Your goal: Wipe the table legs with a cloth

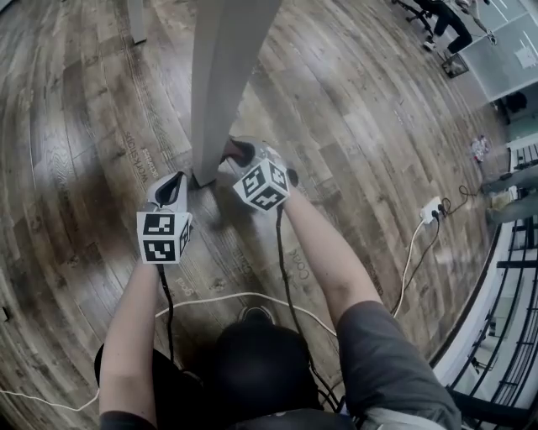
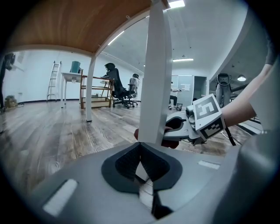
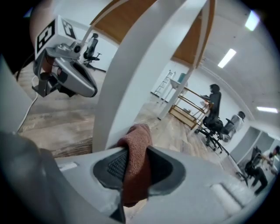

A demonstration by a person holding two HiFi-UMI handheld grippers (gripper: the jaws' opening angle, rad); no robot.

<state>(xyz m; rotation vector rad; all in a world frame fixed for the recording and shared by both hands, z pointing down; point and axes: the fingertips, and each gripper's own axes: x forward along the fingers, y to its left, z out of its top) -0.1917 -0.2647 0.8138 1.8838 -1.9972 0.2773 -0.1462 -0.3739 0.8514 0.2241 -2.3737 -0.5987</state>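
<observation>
A white table leg point(image 1: 220, 76) comes down to the wooden floor point(image 1: 92, 143). My right gripper point(image 1: 238, 154) is shut on a reddish-brown cloth point(image 3: 136, 151) and presses it against the leg's right side just above the foot. The cloth point(image 2: 169, 142) shows as a dark red lump behind the leg point(image 2: 156, 83). My left gripper point(image 1: 178, 183) sits low at the left of the leg's foot, its jaws shut with nothing in them. Straight ahead of it stands the leg, with the right gripper point(image 2: 175, 127) beyond. From the right gripper point(image 3: 133, 159), the leg point(image 3: 131, 83) rises diagonally and the left gripper point(image 3: 65, 70) hangs at upper left.
A white cable point(image 1: 252, 296) runs across the floor near the person's knees. A power strip point(image 1: 431, 209) with cords lies to the right. Another table leg point(image 1: 137, 21) stands farther back. People on office chairs point(image 2: 116, 85), a ladder point(image 2: 53, 81) and a wooden rack point(image 2: 94, 92) are distant.
</observation>
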